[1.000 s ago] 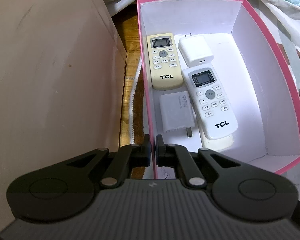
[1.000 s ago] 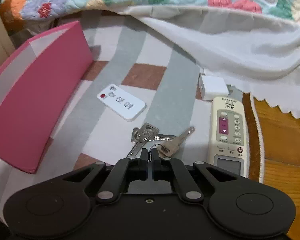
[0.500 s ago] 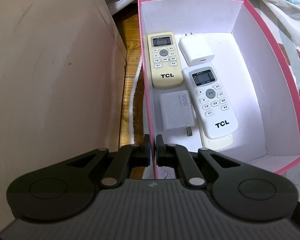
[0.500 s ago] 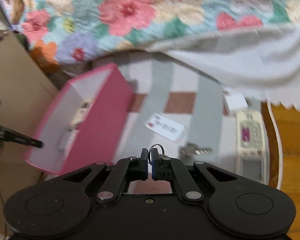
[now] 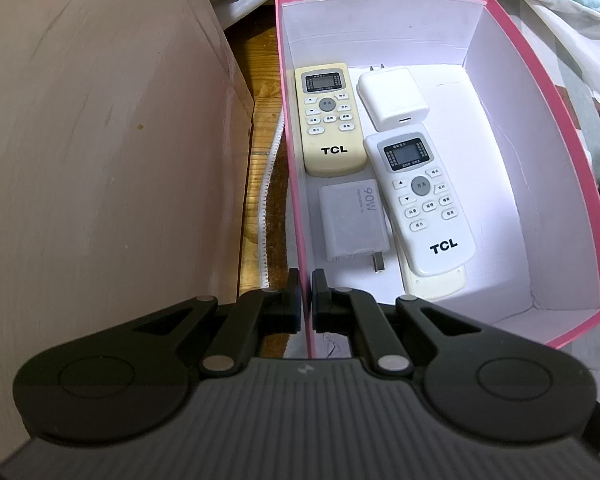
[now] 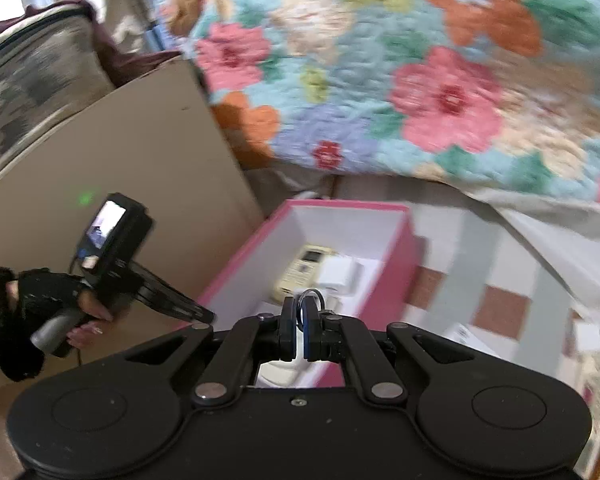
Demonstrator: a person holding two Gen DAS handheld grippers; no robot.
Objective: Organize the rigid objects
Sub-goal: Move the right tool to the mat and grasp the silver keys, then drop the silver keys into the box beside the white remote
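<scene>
The left gripper (image 5: pixel 306 280) is clamped on the near-left wall of the pink box (image 5: pixel 540 92) (remotes and chargers inside). The right gripper (image 6: pixel 300 312) pinches a key ring (image 6: pixel 311 295), probably above the box.

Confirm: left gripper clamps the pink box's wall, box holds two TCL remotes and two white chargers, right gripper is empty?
Not quite: the right gripper isn't empty; the right wrist view shows it shut on a key ring. The rest holds: left gripper on the pink box wall.

A pink box (image 5: pixel 548 128) with white inside, a cream remote (image 5: pixel 329 118), and a seemingly floral quilt (image 6: pixel 420 80).
</scene>
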